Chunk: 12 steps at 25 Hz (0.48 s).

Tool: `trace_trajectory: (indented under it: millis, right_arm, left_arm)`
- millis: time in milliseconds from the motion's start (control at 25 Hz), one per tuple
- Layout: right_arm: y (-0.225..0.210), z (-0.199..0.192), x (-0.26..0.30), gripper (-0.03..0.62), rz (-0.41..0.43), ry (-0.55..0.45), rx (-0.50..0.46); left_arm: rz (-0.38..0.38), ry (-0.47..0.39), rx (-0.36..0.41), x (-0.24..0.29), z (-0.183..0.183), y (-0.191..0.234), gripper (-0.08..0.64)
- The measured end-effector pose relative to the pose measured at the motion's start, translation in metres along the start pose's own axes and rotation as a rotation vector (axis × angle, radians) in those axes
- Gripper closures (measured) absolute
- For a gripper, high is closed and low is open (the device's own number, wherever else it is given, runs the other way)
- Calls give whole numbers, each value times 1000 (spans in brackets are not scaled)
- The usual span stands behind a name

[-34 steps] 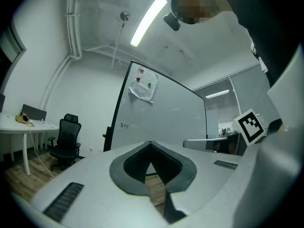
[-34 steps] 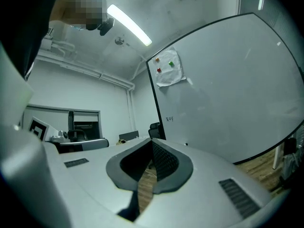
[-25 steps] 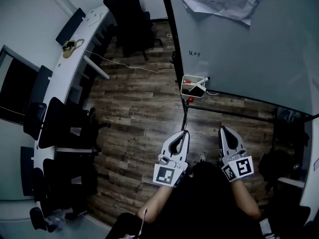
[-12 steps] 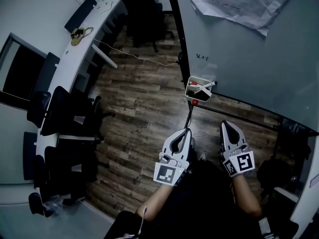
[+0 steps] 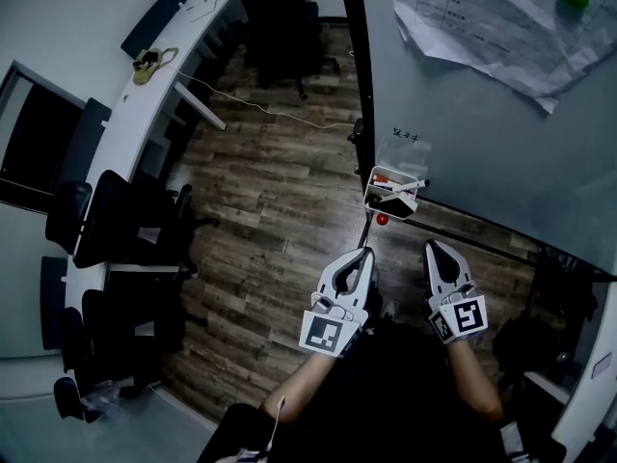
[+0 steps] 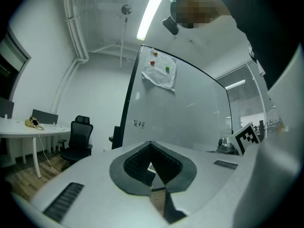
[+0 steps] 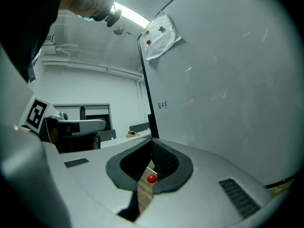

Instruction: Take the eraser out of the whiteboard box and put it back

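Head view from high, steeply down, both gripper views low, level, facing the nearby whiteboard (image 5: 482,133), shared by all.

I'm standing over a dark wood-plank floor (image 5: 280,220) that fills the middle of the head view. A long curved white desk (image 5: 135,138) runs along the upper left. Black office chairs (image 5: 116,239) are lined up at the left edge, and one more black swivel chair (image 5: 280,17) stands at the top. A tall black-framed whiteboard (image 5: 482,133) takes up the upper right. My left gripper view shows plain white walls (image 6: 95,84) and a bright ceiling tube light (image 6: 151,11) at top centre.
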State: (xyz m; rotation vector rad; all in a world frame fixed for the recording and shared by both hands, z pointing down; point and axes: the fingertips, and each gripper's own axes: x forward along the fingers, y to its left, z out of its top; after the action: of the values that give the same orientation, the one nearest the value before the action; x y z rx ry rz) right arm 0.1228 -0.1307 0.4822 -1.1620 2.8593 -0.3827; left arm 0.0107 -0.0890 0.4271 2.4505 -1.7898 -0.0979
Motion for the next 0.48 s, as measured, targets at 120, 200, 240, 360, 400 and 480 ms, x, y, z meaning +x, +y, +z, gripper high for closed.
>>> trace_trajectory:
  millis: [120,200,240,360,400,480]
  right_arm:
    - [-7,-12,15,581,13,24,-5]
    - [-11,-19,26,581,28,45,-9]
    - [-13,-22,31,569,36,56,-9]
    - [-17,-31,46,513,49,86,-9]
    - [-19,-34,51,496,50,97,-8]
    - [-26,-43,59,455,49,129,-2]
  left_arm:
    - [-9,7,-19,14,-7,10,554]
    - [-21,7,-31,23,-8,12,554]
    - [-27,8,-41,26,-9,13,554]
    - [-33,16,-64,33,-15,19,554]
    - [-34,20,-68,35,-17,21,554]
    - [-35,27,-72,40,-20,27,554]
